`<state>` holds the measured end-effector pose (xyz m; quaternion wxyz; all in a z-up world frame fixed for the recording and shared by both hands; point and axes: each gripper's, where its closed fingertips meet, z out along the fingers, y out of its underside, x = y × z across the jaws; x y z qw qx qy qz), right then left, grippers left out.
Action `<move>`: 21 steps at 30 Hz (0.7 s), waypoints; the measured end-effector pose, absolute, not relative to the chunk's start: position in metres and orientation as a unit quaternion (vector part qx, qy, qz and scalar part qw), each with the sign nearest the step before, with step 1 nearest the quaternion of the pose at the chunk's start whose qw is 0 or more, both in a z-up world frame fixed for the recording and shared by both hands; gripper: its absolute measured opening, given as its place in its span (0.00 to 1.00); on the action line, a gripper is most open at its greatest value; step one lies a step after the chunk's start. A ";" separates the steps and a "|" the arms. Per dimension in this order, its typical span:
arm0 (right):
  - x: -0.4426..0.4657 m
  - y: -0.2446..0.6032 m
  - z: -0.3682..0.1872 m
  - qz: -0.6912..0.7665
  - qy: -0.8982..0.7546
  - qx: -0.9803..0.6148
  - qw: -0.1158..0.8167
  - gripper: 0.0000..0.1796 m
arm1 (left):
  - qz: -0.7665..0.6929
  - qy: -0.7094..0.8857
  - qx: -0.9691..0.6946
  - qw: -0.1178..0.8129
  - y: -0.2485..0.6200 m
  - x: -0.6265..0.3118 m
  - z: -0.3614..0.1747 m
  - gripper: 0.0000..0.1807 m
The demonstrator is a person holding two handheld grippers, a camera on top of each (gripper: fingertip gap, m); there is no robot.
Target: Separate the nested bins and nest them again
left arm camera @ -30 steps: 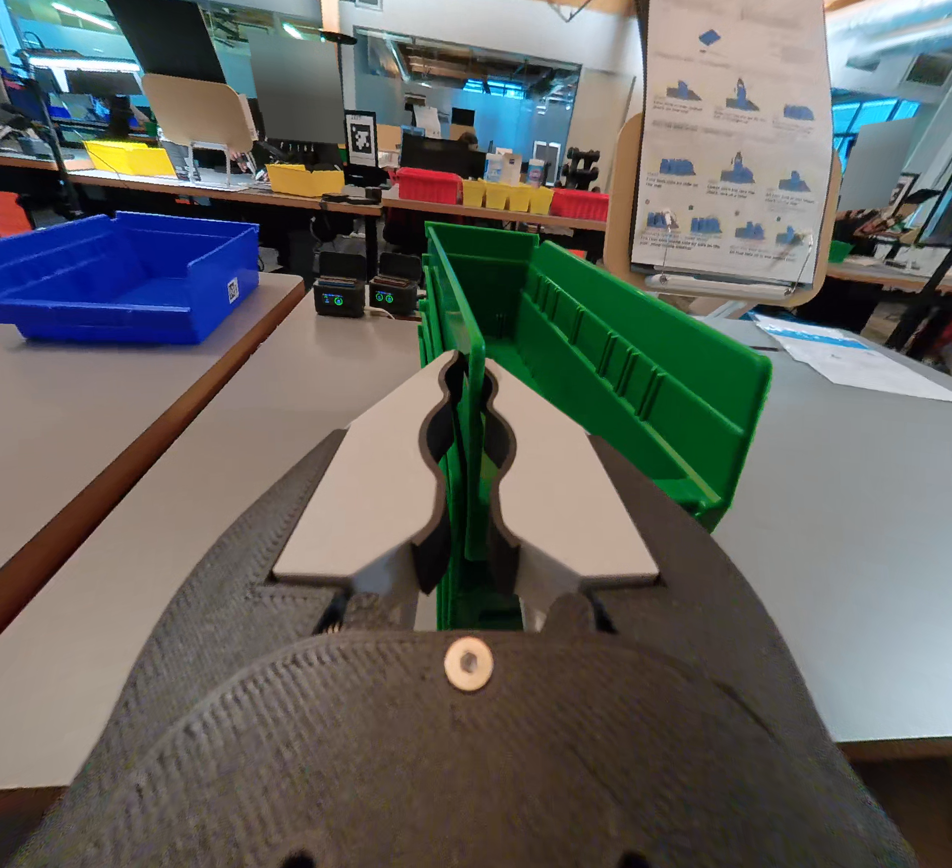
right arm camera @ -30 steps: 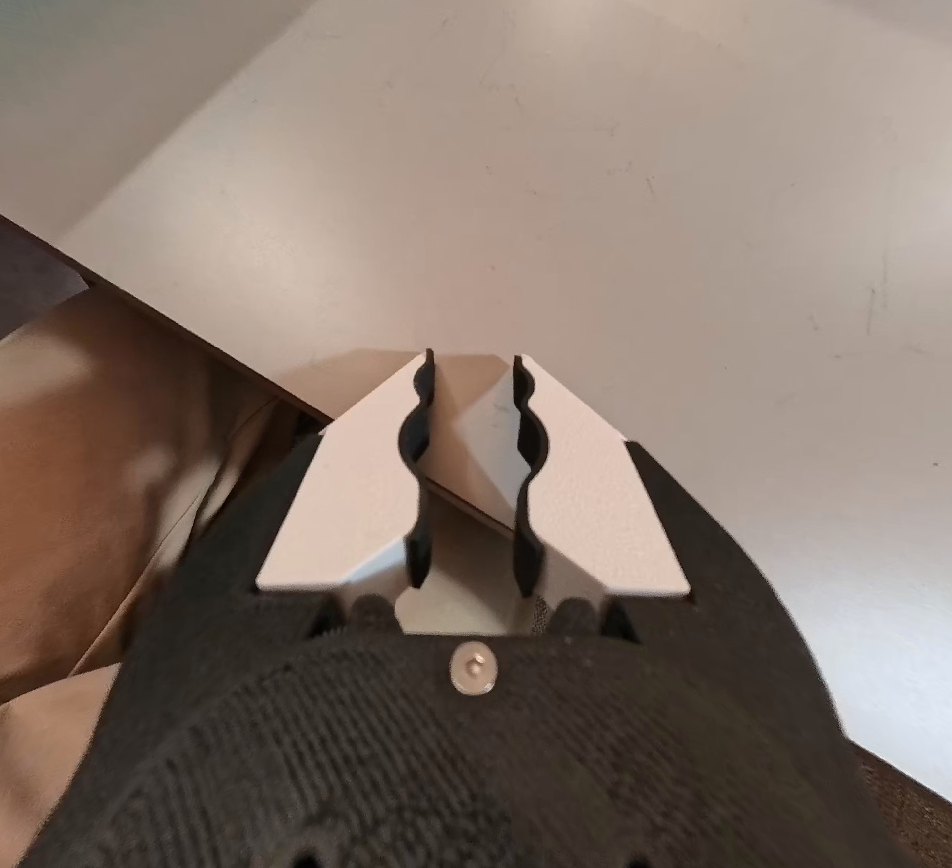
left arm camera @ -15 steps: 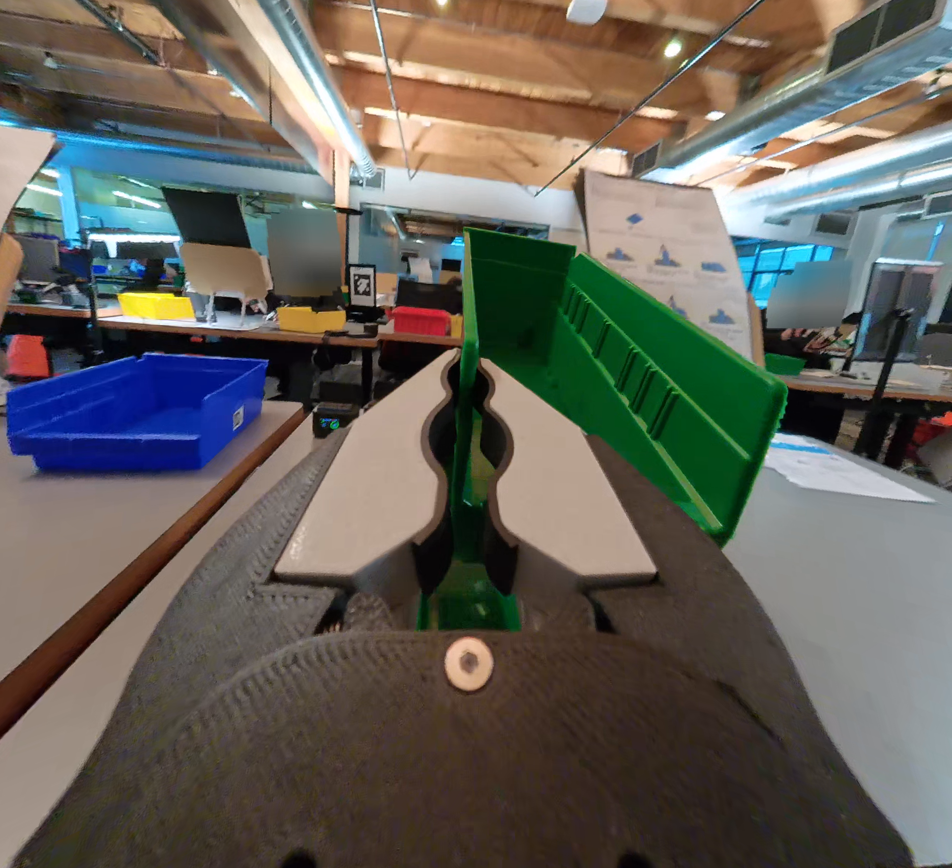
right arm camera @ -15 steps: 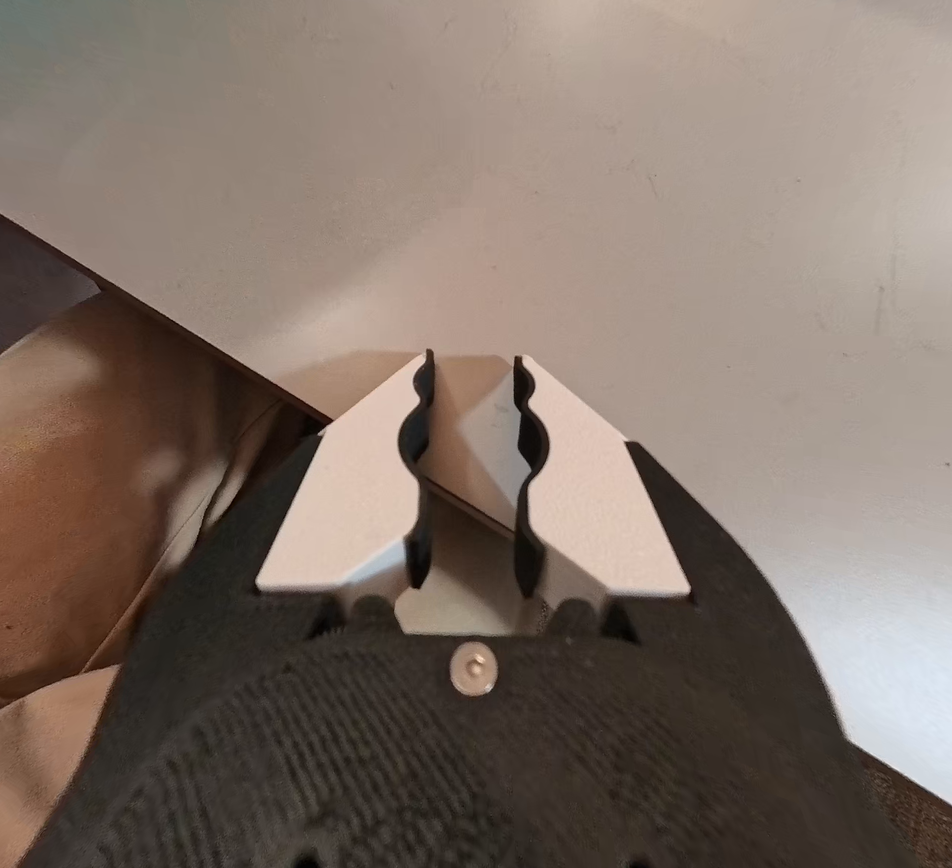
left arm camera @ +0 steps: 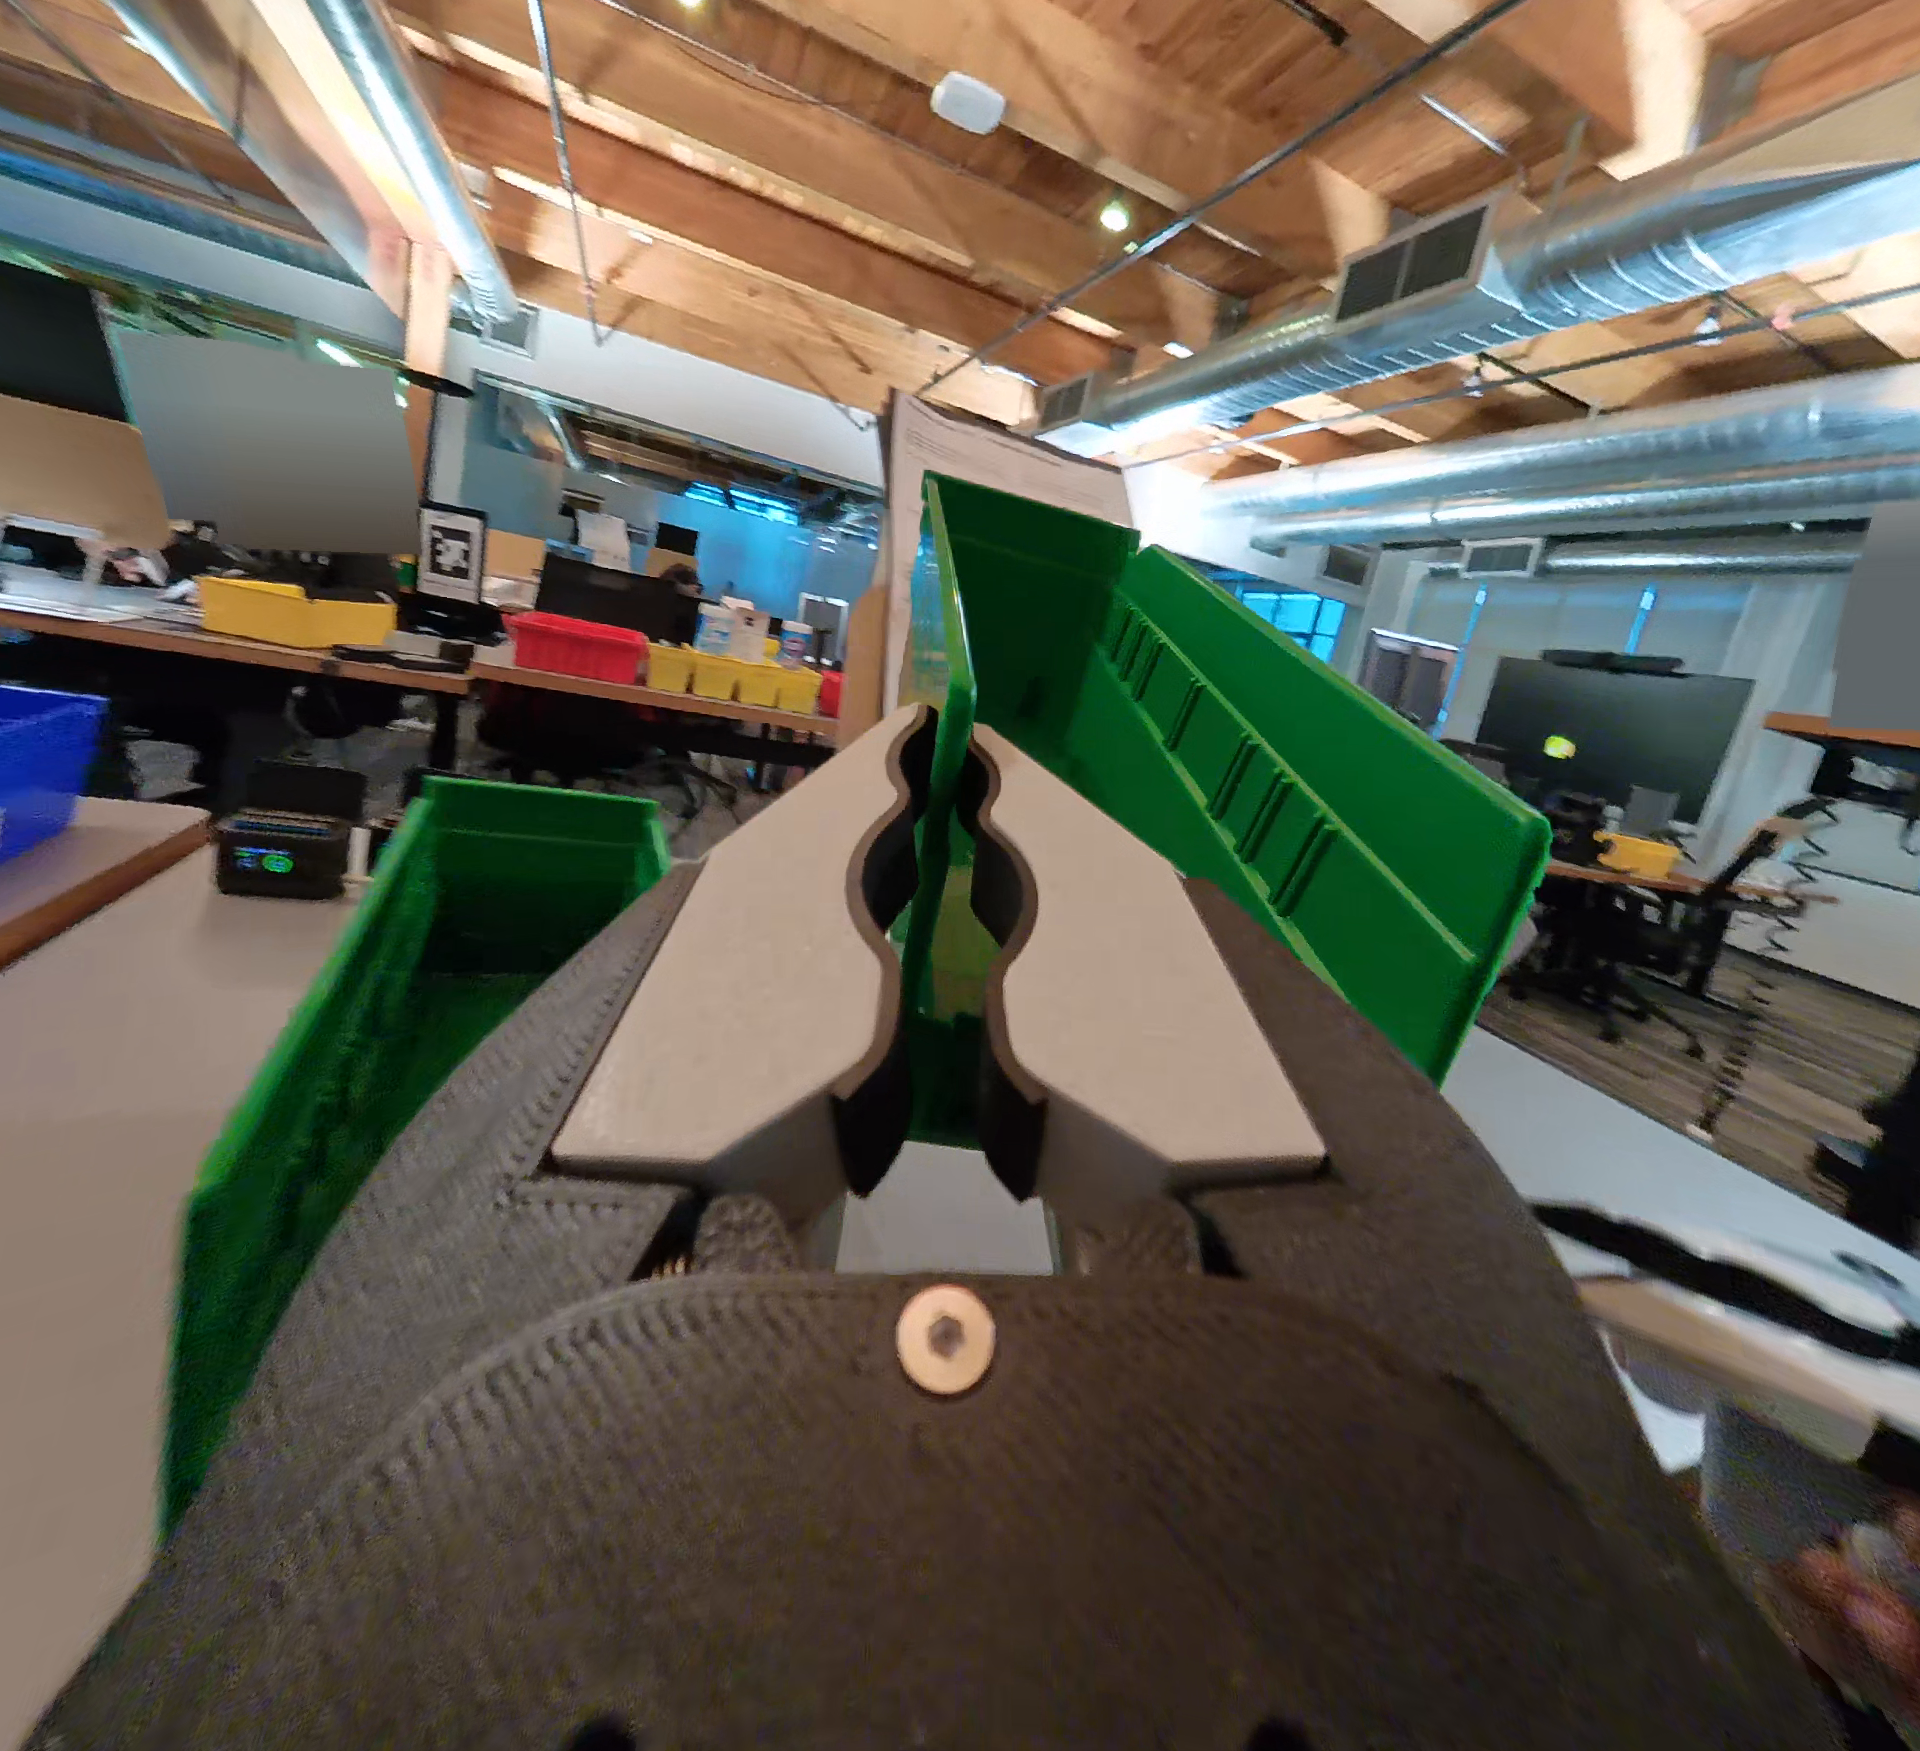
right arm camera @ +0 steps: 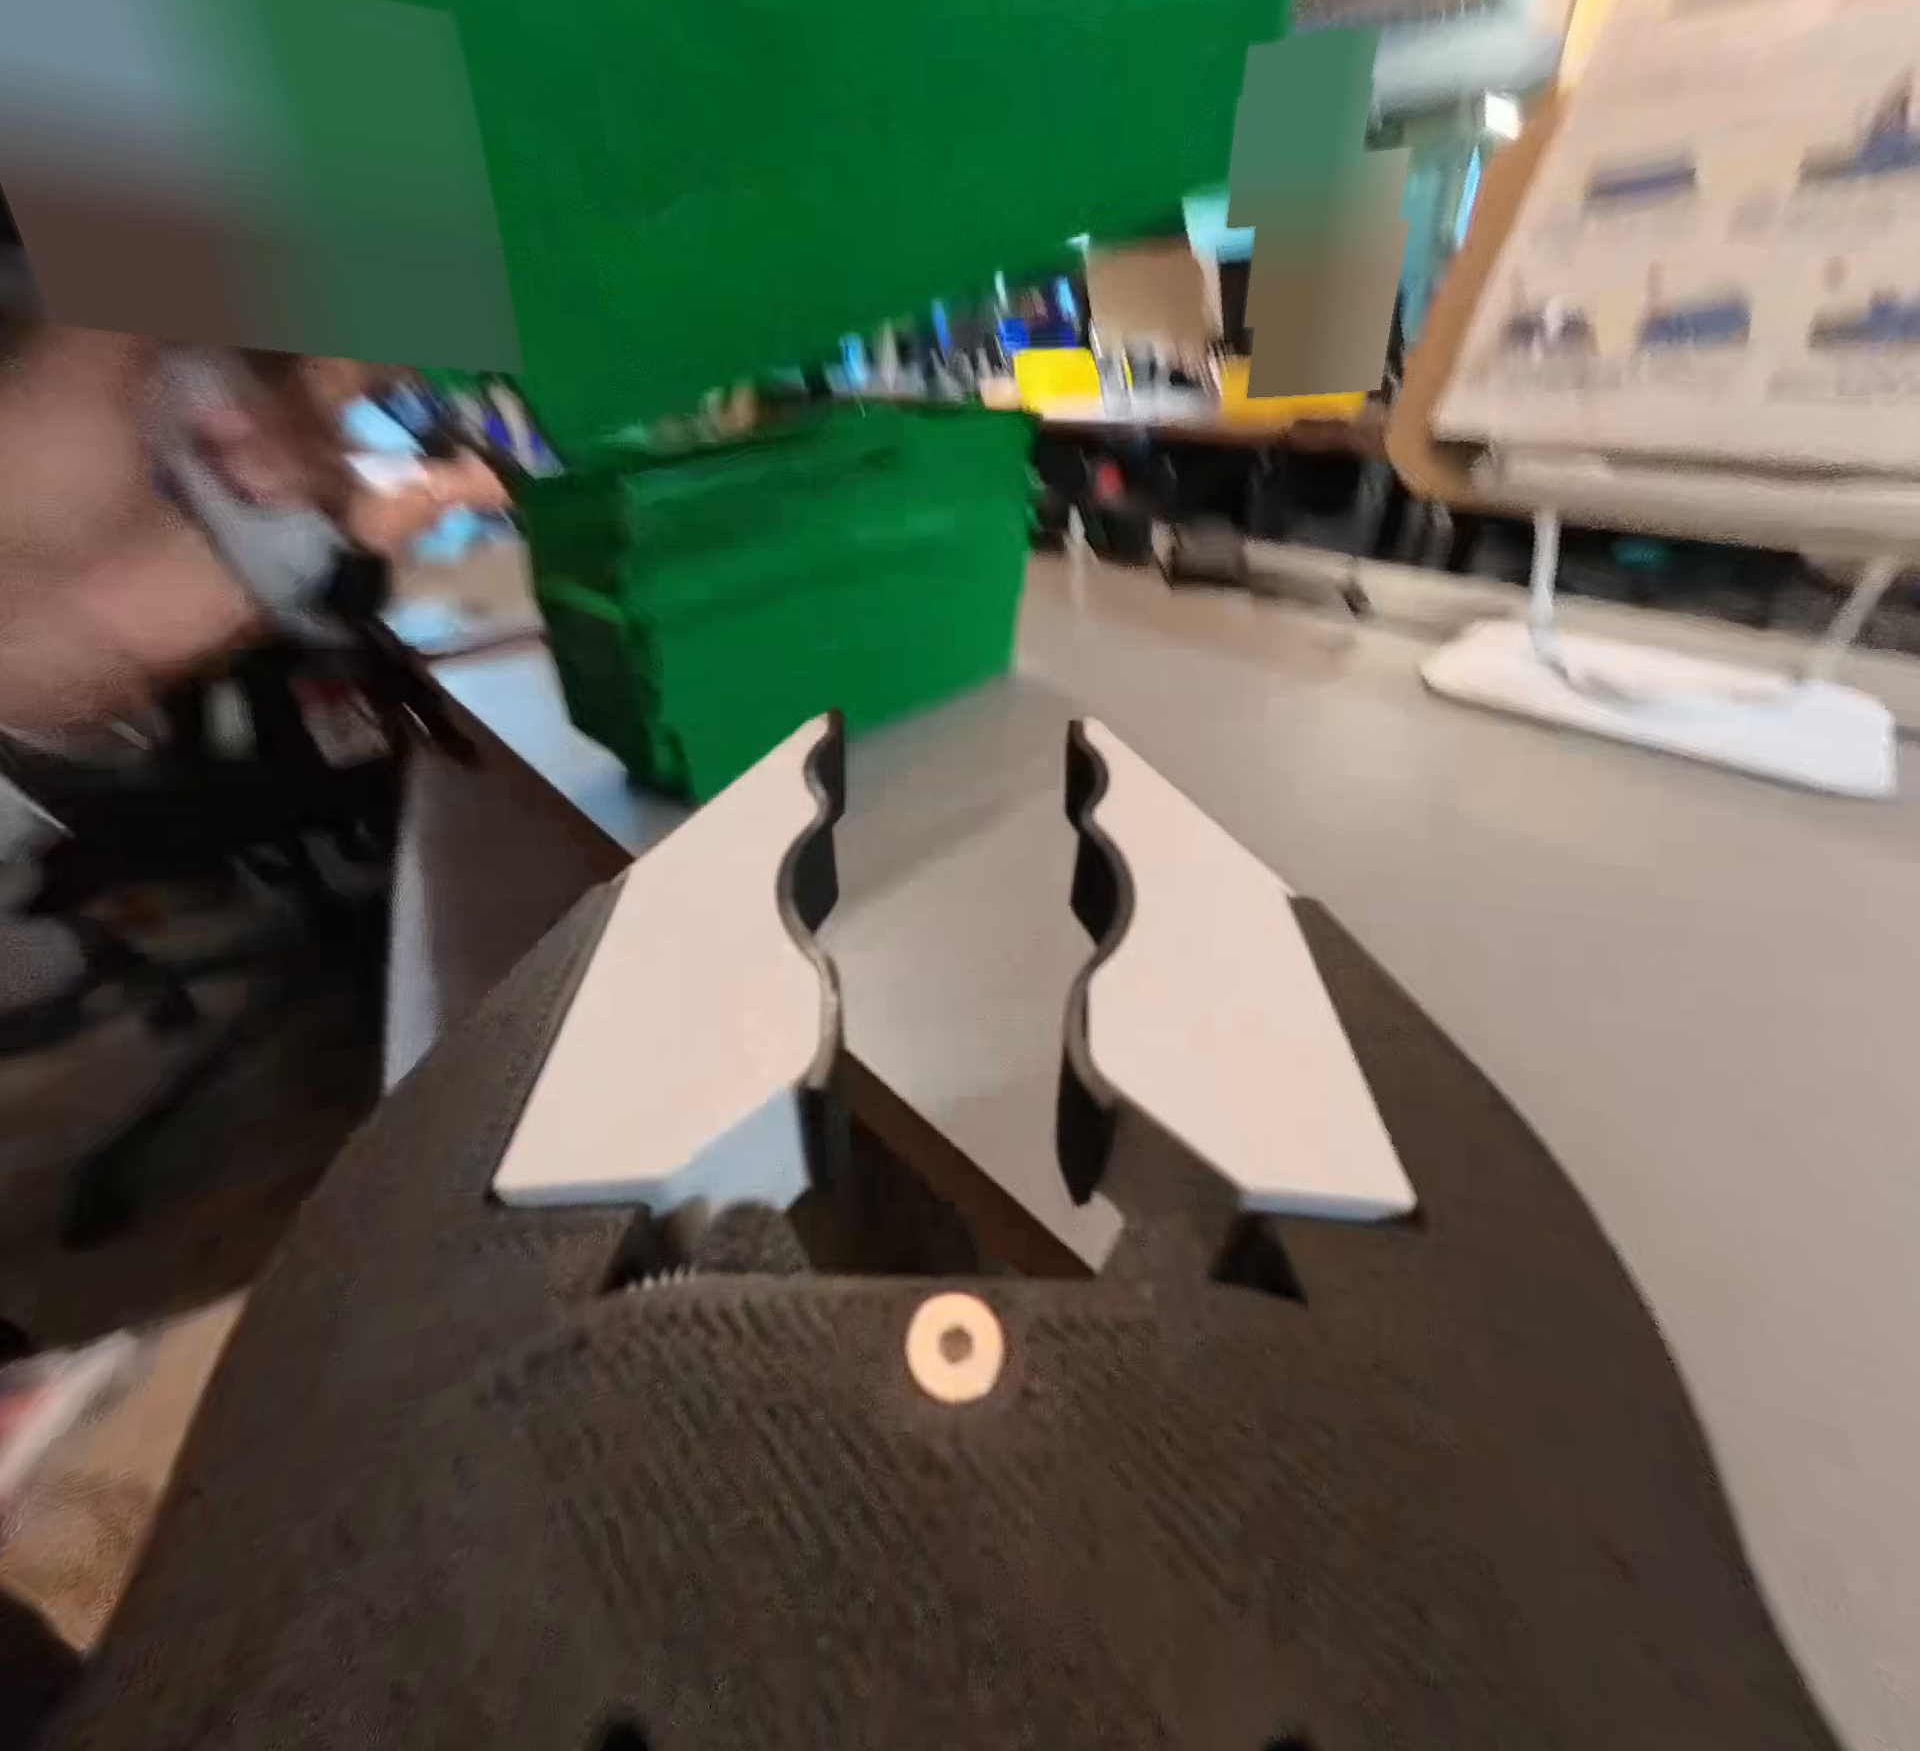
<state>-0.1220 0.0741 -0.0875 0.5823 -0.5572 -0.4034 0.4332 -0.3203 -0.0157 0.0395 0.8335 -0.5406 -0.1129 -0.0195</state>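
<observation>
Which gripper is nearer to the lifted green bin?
Left. The left gripper is shut on the lifted green bin wall; the right gripper is open, empty, below it over the table.

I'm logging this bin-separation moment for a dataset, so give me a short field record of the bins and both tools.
lifted bin: green bin, raised and tilted, clear of the other one
lower bin: second green bin, on the grey table
left tool: shut on the lifted bin's side wall
right tool: open, empty, above the table near its edge, pointing toward the bins
nesting state: separated
view quality: right wrist view motion-blurred
</observation>
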 end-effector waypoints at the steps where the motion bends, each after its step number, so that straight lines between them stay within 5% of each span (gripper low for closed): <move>1: -0.122 0.061 -0.072 0.458 -0.392 -0.535 0.592 0.23 | -0.029 -0.105 -0.547 0.830 -0.011 -0.310 0.036 0.00; 6: -0.141 0.005 -0.055 0.517 -0.428 -0.513 0.535 0.37 | -0.064 -0.072 -0.589 0.802 0.013 -0.256 -0.004 0.00; 13: -0.140 0.032 -0.085 0.508 -0.312 -0.616 0.515 0.36 | -0.067 -0.054 -0.635 0.768 0.030 -0.209 -0.057 0.00; 21: -0.139 0.049 -0.121 0.404 -0.364 -0.654 0.525 0.28 | -0.098 -0.071 -0.659 0.743 0.039 -0.201 -0.083 0.02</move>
